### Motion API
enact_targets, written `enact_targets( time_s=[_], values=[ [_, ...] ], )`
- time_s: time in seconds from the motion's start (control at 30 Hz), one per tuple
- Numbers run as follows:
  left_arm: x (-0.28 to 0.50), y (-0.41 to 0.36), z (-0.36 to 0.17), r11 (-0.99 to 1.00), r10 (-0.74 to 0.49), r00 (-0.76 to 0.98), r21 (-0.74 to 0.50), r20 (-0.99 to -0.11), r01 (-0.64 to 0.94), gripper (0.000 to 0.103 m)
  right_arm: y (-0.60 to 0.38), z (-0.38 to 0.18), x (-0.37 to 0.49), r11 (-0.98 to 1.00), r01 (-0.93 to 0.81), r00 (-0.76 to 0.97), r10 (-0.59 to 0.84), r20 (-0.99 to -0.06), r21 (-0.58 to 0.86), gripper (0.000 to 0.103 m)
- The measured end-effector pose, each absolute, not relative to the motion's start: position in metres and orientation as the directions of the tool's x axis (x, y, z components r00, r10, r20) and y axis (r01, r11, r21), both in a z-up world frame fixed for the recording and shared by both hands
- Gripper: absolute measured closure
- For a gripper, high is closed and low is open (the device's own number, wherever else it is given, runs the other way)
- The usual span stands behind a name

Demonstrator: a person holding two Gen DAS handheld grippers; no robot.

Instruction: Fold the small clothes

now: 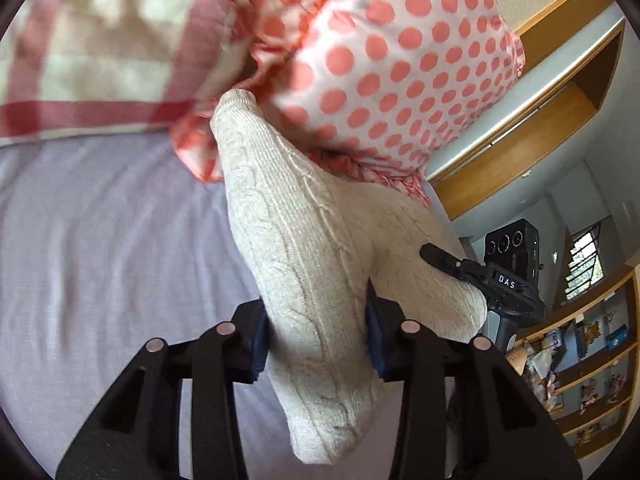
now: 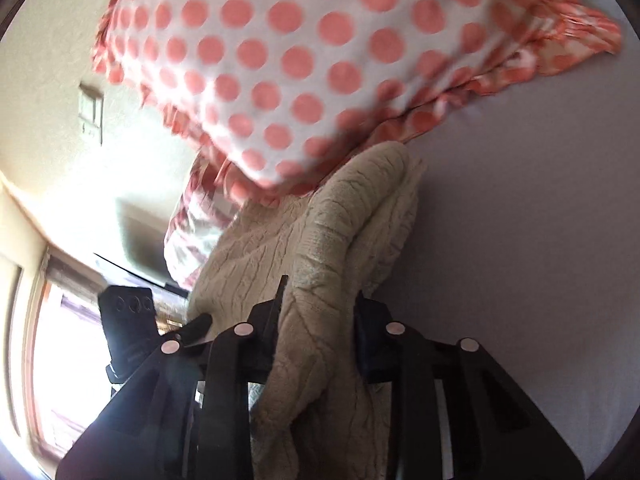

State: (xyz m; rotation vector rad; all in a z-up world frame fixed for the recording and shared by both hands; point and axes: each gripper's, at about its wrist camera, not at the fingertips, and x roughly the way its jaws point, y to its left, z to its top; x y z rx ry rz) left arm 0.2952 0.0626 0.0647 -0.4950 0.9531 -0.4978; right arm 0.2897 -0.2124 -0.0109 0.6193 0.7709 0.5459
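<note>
Now left tool (image 1: pixel 316 356) pinching the cream knit (image 1: pixel 304 248), right tool (image 2: pixel 316 332) pinching it too, both held over the purple bed (image 1: pixel 100 240), spotty pillow (image 1: pixel 400 60) behind.

The bed (image 1: pixel 100 220) has a lilac sheet; a dotted pillow (image 1: pixel 400 60) and a checked pillow (image 1: pixel 100 40) lie on it.

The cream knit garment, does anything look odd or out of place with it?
The cream cable-knit garment is bunched, not flat, between the left gripper and right gripper, its far end pushed against the polka-dot pillow.
</note>
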Motion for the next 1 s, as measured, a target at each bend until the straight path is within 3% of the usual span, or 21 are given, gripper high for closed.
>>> enact_targets(
  time_s=[0.1, 0.13, 0.23, 0.3, 0.37, 0.43, 0.5, 0.53, 0.6, 0.63, 0.73, 0.8, 0.87, 1.0],
  values=[
    [0.293, 0.101, 0.056, 0.856, -0.475, 0.521, -0.509, -0.709, 0.088, 0.058, -0.16, -0.027, 0.305, 0.757, -0.227, 0.547, 0.62, -0.563, 0.613, 0.07],
    [0.293, 0.107, 0.049, 0.876, -0.439, 0.512, -0.478, -0.738, 0.062, 0.057, -0.152, -0.027, 0.305, 0.778, -0.222, 0.552, 0.597, -0.582, 0.587, 0.062],
    [0.277, 0.125, 0.054, 0.873, -0.431, 0.552, -0.485, -0.714, 0.054, 0.057, -0.149, -0.003, 0.286, 0.844, -0.208, 0.62, 0.504, -0.601, 0.494, 0.05],
    [0.258, 0.129, 0.08, 0.885, -0.404, 0.629, -0.458, -0.665, 0.085, 0.057, -0.161, 0.023, 0.26, 0.841, -0.217, 0.703, 0.486, -0.519, 0.495, 0.048],
    [0.245, 0.122, 0.098, 0.854, -0.465, 0.658, -0.497, -0.592, 0.156, 0.049, -0.174, 0.041, 0.237, 0.748, -0.308, 0.696, 0.599, -0.397, 0.588, 0.032],
    [0.247, 0.101, 0.103, 0.822, -0.529, 0.631, -0.527, -0.568, 0.215, 0.042, -0.159, 0.046, 0.231, 0.696, -0.37, 0.638, 0.672, -0.376, 0.615, 0.02],
    [0.26, 0.073, 0.092, 0.821, -0.547, 0.581, -0.522, -0.603, 0.231, 0.041, -0.136, 0.036, 0.241, 0.706, -0.355, 0.581, 0.68, -0.447, 0.613, 0.02],
    [0.271, 0.059, 0.081, 0.834, -0.532, 0.559, -0.509, -0.636, 0.214, 0.036, -0.127, 0.026, 0.25, 0.74, -0.309, 0.572, 0.647, -0.505, 0.598, 0.02],
    [0.287, 0.04, 0.057, 0.87, -0.475, 0.539, -0.462, -0.696, 0.17, 0.035, -0.118, 0.0, 0.274, 0.787, -0.218, 0.572, 0.582, -0.578, 0.577, 0.021],
    [0.287, 0.032, 0.055, 0.897, -0.429, 0.571, -0.406, -0.7, 0.176, 0.035, -0.121, 0.0, 0.275, 0.782, -0.232, 0.611, 0.58, -0.539, 0.578, 0.021],
    [0.273, 0.011, 0.065, 0.95, -0.312, 0.602, -0.244, -0.735, 0.194, 0.033, -0.115, 0.009, 0.267, 0.81, -0.227, 0.622, 0.547, -0.56, 0.54, 0.021],
    [0.251, 0.014, 0.076, 0.948, -0.317, 0.618, -0.229, -0.719, 0.22, 0.026, -0.115, 0.021, 0.238, 0.868, -0.252, 0.694, 0.47, -0.545, 0.428, 0.02],
    [0.223, 0.027, 0.08, 0.957, -0.287, 0.641, -0.196, -0.712, 0.212, 0.007, -0.118, 0.024, 0.207, 0.937, -0.215, 0.779, 0.335, -0.531, 0.275, 0.001],
    [0.188, 0.044, 0.065, 0.989, -0.13, 0.648, -0.054, -0.75, 0.137, 0.002, -0.115, 0.013, 0.164, 0.992, -0.111, 0.833, 0.127, -0.539, 0.063, 0.001]
  ],
)
